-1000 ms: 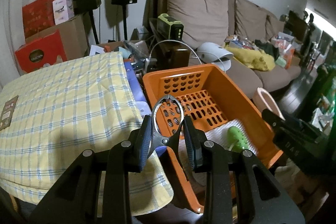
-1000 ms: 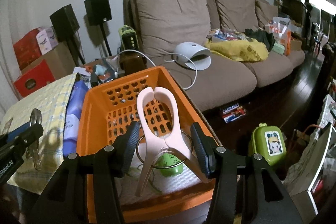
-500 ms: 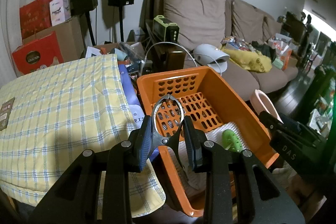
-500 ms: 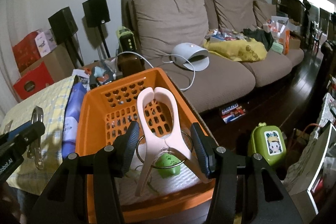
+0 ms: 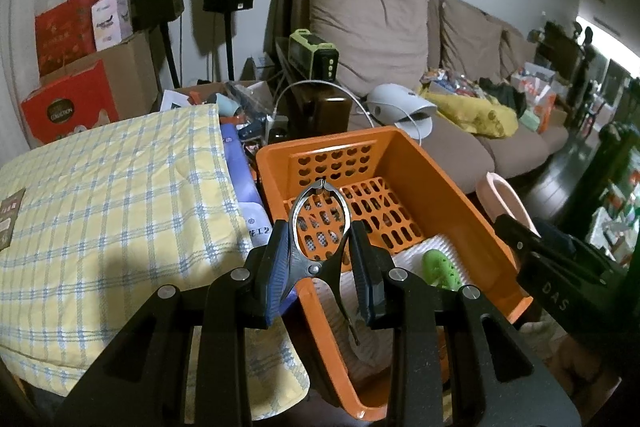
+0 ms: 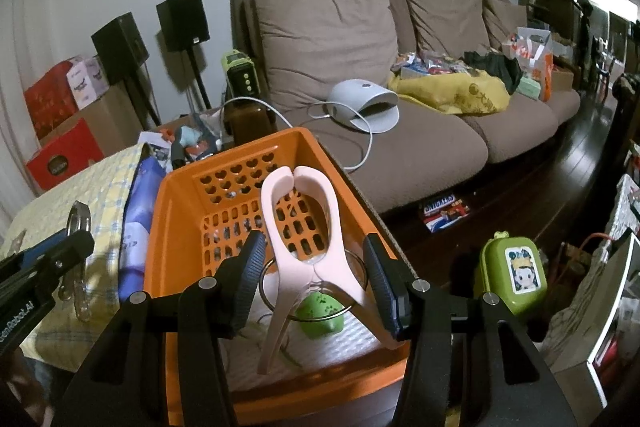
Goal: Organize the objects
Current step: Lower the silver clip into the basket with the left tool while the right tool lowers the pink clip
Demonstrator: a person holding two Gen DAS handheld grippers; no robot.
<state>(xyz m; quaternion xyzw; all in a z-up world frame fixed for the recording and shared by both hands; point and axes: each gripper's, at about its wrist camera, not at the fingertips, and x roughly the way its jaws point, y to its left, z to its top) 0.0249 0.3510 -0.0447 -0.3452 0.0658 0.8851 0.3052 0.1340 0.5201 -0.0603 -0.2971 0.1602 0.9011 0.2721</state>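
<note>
While above orange basket point(image 6: 176, 227), both grippers grip clips.

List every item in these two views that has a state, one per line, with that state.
Left tool: shut on metal clip, held above the basket's near left corner.
Right tool: shut on pink clip, held over the basket.
Orange basket: open-topped, partly filled.
White cloth: lying on the basket floor.
Green toy: resting on the cloth.
Green case: lid closed, on the floor.
</note>
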